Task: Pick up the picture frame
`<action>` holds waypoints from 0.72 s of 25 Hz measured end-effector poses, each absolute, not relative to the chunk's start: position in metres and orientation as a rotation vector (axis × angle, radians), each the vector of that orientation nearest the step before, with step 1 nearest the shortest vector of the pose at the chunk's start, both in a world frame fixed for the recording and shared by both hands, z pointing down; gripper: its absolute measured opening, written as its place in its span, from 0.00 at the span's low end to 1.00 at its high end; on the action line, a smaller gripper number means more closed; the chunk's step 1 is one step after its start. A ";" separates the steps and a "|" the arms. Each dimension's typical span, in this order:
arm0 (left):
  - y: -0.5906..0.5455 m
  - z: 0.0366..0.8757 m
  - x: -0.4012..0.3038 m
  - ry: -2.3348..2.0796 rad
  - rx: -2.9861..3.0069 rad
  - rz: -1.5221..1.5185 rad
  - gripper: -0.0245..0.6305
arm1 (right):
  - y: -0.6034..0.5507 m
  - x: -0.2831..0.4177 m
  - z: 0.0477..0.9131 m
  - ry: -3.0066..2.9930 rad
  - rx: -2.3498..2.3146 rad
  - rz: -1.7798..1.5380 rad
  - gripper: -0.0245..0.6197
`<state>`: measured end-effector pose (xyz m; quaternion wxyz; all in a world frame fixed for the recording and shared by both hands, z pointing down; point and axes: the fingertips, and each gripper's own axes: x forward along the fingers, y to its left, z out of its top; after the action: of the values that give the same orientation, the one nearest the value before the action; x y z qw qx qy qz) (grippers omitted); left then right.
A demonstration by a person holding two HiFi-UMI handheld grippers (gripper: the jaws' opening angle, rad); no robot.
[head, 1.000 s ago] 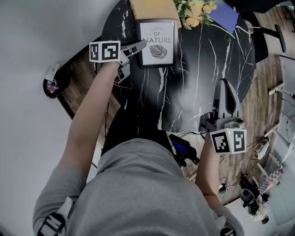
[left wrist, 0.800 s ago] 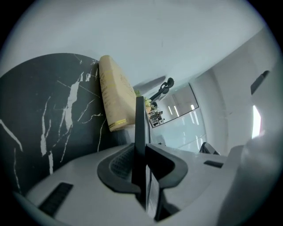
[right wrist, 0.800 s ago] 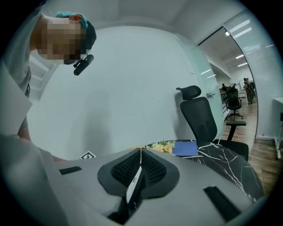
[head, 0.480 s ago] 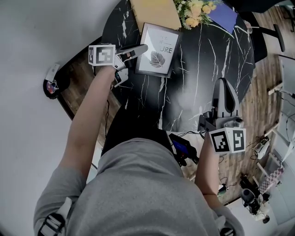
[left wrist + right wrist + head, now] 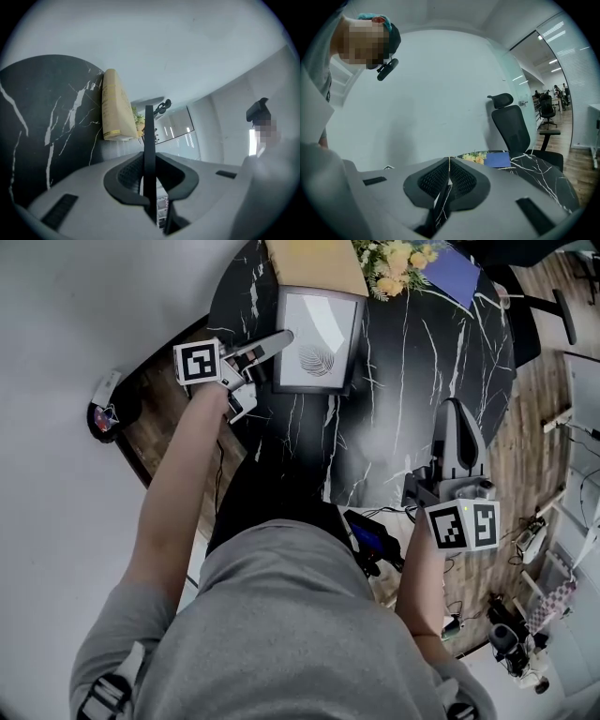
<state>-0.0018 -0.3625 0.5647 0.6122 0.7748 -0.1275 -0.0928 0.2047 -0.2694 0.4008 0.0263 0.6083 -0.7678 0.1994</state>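
Note:
The picture frame (image 5: 317, 329), dark-edged with a white leaf print, hangs tilted above the back of the black marble table (image 5: 412, 381). My left gripper (image 5: 279, 345) is shut on its left edge; the jaws have just been closing with that edge between them. In the left gripper view the frame (image 5: 149, 140) shows as a thin dark blade standing upright between the pads of the left gripper (image 5: 150, 173). My right gripper (image 5: 457, 413) rests over the table's front right, shut and empty. The right gripper view shows the right gripper's (image 5: 447, 180) pads meeting with nothing between them.
A tan box (image 5: 314, 259) lies just behind the frame, seen again as the tan box (image 5: 115, 108). Yellow flowers (image 5: 398, 259) and a blue sheet (image 5: 455, 273) sit at the back right. A black office chair (image 5: 513, 126) stands beyond the table. The person's body fills the near side.
The frame lay flat on the table; now its left edge is gripped and it has been lifted and tilted. The left gripper has moved left and up. The right gripper has not moved.

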 end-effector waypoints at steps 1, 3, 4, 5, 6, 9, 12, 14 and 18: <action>-0.362 0.562 -0.002 -0.288 1.793 -0.215 0.14 | -0.270 0.205 0.400 -2.374 1.881 0.612 0.08; -0.361 0.556 -0.004 -0.276 1.802 -0.223 0.14 | -0.270 0.204 0.397 -2.379 1.884 0.603 0.08; -0.360 0.553 -0.005 -0.271 1.807 -0.229 0.14 | -0.270 0.203 0.395 -2.381 1.885 0.599 0.08; -0.360 0.549 -0.006 -0.266 1.812 -0.236 0.14 | -0.270 0.203 0.394 -2.383 1.886 0.595 0.08; -0.360 0.545 -0.006 -0.261 1.818 -0.244 0.14 | -0.270 0.202 0.392 -2.385 1.887 0.590 0.08; -0.361 0.531 -0.008 -0.238 1.837 -0.284 0.14 | -0.270 0.204 0.388 -2.389 1.893 0.579 0.08; -0.361 0.521 -0.007 -0.227 1.845 -0.320 0.14 | -0.268 0.206 0.384 -2.388 1.905 0.573 0.08; -0.360 0.517 -0.008 -0.231 1.846 -0.330 0.14 | -0.267 0.207 0.381 -2.391 1.910 0.566 0.08; -0.360 0.508 -0.009 -0.236 1.847 -0.353 0.14 | -0.267 0.208 0.369 -2.407 1.922 0.538 0.08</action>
<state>-0.0087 -0.3604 0.5078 0.5835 0.7915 -0.1009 -0.1511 0.2084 -0.2672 0.3691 0.0076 0.6146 -0.7698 0.1719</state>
